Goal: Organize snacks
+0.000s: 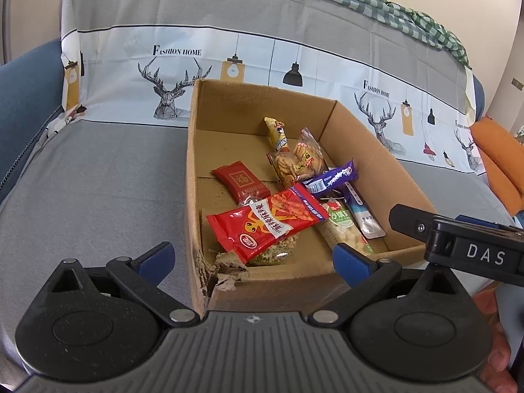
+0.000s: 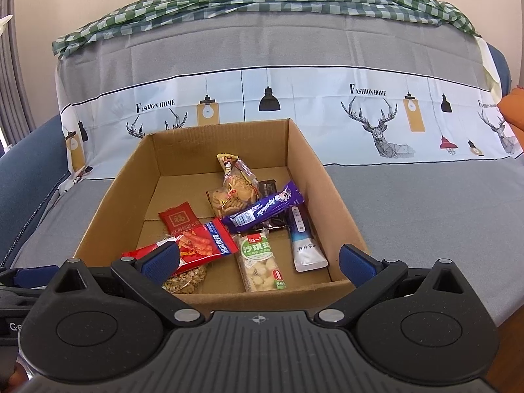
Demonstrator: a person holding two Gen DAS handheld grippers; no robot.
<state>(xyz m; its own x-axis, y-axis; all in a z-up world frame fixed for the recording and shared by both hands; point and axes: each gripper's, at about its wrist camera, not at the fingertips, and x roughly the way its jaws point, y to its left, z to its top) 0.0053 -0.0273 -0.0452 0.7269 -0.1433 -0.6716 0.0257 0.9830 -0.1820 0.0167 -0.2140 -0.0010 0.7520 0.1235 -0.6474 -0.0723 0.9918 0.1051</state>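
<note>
Glossy crinkled snack packets (image 2: 209,245) fill a corrugated cardboard box (image 2: 131,170) (corner torn).

Open cardboard box (image 2: 314,177), one near corner torn. Inside, heaped toward its near right: red shrimp-stick bag (image 2: 203,245) atop a peanut pack, purple wafer bar (image 2: 262,211), biscuit packet (image 2: 234,193), green-labelled rice cake (image 2: 260,262), small red sachet (image 2: 178,219).

surface: sofa seat (image 2: 425,203) under grey sheet, deer-and-lamp print band on backrest | on it: open cardboard box (image 2: 321,177) straight ahead of both tongs, its near wall just beyond the fingertips | beyond-right of the left tongs: orange cushion (image 1: 501,160)
</note>
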